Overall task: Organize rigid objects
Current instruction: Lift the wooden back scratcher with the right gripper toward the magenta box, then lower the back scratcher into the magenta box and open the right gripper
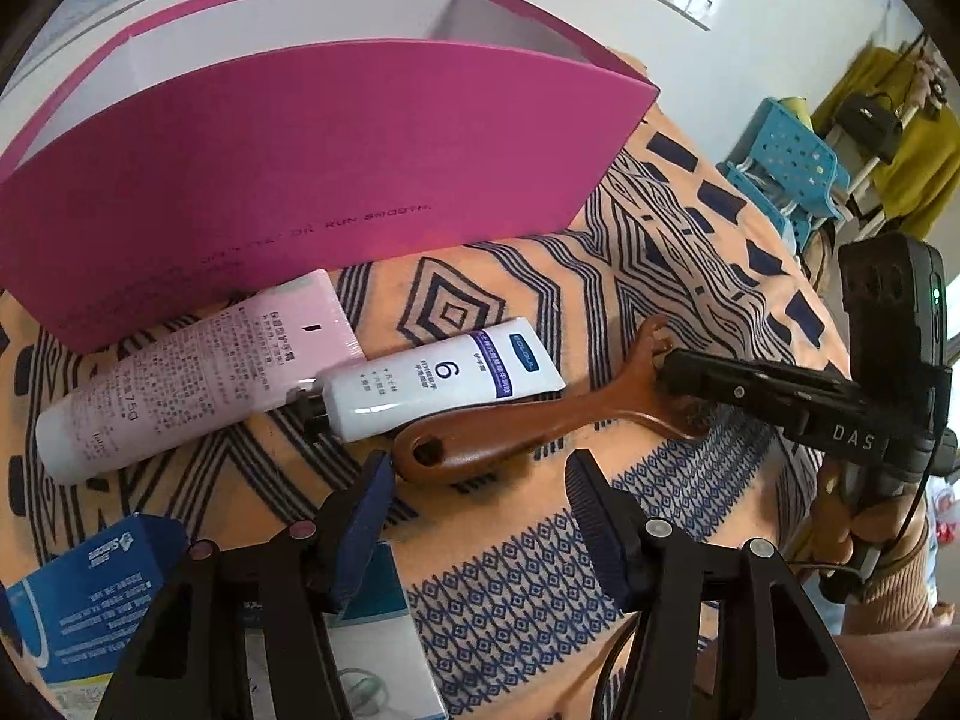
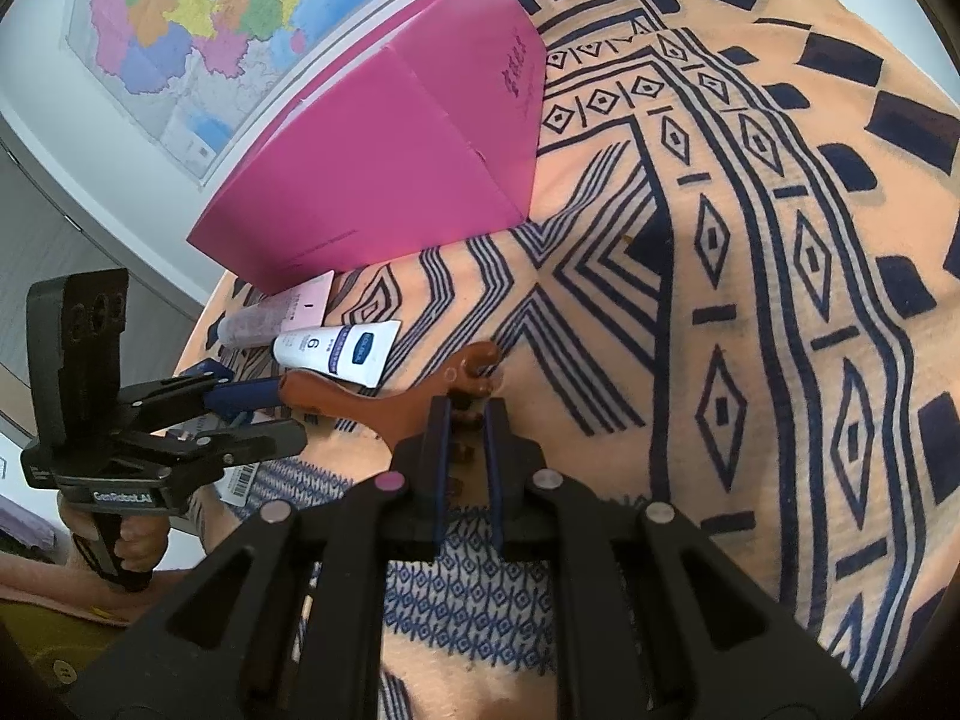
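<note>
A brown wooden Y-shaped handle [image 1: 510,420] lies on the patterned cloth; it also shows in the right wrist view [image 2: 360,399]. My right gripper [image 2: 467,405] is shut on its forked end [image 2: 474,360]. My left gripper [image 1: 480,474] is open, its fingers on either side of the handle's round end, not touching. A white tube marked 6 [image 1: 444,378] and a pink tube [image 1: 198,378] lie just beyond the handle, in front of an open magenta box [image 1: 336,150].
A blue carton [image 1: 90,594] and a white-teal pack [image 1: 378,642] lie under my left gripper at lower left. The orange patterned cloth [image 2: 720,300] stretches to the right. Blue plastic stools [image 1: 786,168] stand beyond the table's far right edge.
</note>
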Demonstrator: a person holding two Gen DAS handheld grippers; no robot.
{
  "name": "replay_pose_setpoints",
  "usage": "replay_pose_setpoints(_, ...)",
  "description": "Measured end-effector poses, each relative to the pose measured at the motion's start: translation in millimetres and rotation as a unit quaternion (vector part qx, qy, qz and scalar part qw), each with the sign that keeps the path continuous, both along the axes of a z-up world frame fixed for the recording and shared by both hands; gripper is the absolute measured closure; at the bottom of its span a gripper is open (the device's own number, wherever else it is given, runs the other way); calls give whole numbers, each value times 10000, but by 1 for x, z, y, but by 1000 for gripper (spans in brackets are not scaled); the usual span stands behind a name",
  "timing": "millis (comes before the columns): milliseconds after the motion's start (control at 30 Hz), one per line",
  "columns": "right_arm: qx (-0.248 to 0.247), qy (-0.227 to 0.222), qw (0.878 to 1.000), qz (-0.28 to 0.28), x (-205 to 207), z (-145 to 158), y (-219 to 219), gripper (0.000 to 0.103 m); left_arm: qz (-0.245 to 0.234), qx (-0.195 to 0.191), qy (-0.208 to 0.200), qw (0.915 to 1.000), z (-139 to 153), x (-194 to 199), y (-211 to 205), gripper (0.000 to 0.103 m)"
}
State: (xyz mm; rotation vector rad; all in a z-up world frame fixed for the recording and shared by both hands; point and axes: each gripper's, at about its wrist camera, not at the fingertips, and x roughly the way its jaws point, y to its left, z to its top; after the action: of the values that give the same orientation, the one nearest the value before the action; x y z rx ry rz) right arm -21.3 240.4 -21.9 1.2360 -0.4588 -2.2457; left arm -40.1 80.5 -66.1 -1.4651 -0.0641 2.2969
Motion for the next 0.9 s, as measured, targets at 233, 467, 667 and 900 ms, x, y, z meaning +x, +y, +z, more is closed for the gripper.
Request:
replay_pose_setpoints(233,-7,129,9999,57,4,11,-5,90,110,126,22,9999,7,3,-5,44)
replay_pose_setpoints(467,-4,311,9995,101,6,26,-8,90,145,161,190,9996,23,9,-10,44)
replay_pose_setpoints(667,10,557,9983,177,4,46,-15,90,214,240,496,9983,48,10,-17,44)
replay_pose_setpoints(900,55,1026,9943,301,-6,82,-23,90,282,285,958,9946,84,0,-26,44)
